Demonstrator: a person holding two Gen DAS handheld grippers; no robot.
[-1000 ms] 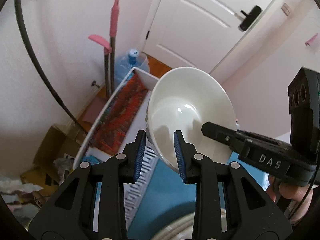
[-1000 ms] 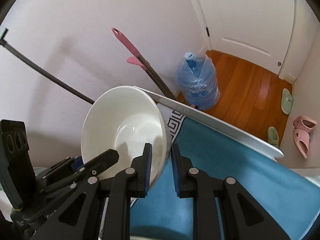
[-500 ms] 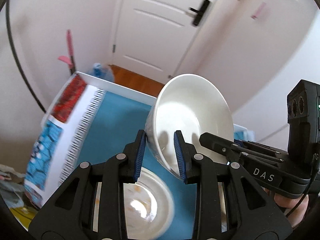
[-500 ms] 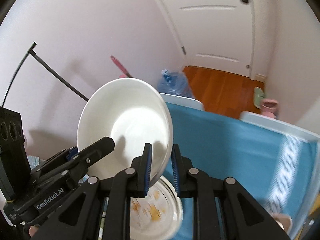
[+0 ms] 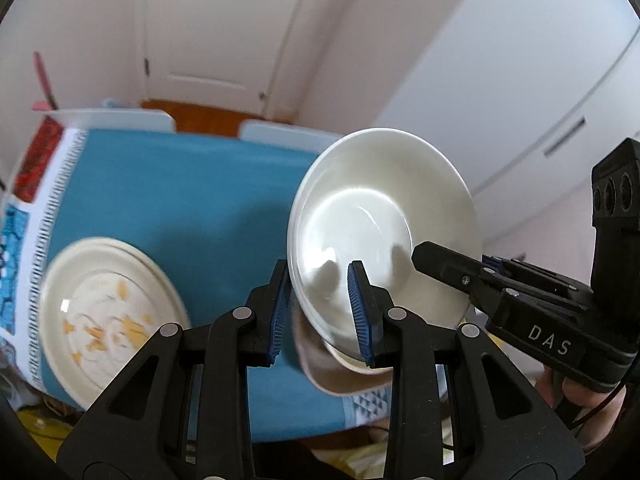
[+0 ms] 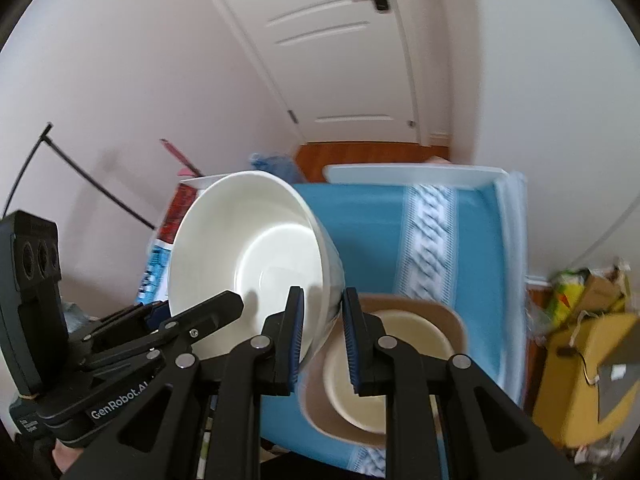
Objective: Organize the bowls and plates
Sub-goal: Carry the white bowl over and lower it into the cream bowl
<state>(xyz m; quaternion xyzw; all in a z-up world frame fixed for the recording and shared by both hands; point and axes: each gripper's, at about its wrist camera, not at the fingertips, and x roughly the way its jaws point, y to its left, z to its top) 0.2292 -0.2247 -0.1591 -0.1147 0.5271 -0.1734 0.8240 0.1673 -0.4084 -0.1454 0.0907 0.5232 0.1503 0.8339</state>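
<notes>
one blurred brown dish (image 6: 448,320) under bowl (image 6: 248,240)

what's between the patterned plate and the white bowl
Only bare blue tablecloth lies between the patterned plate and the white bowl, shown in the left wrist view.

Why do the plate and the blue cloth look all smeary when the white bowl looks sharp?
Left wrist view: the plate and tablecloth are smeared by motion, while the bowl stays crisp with a shiny glare spot. Right wrist view: the cloth's white stripe blurs too, and the door bends from the fisheye lens.
</notes>
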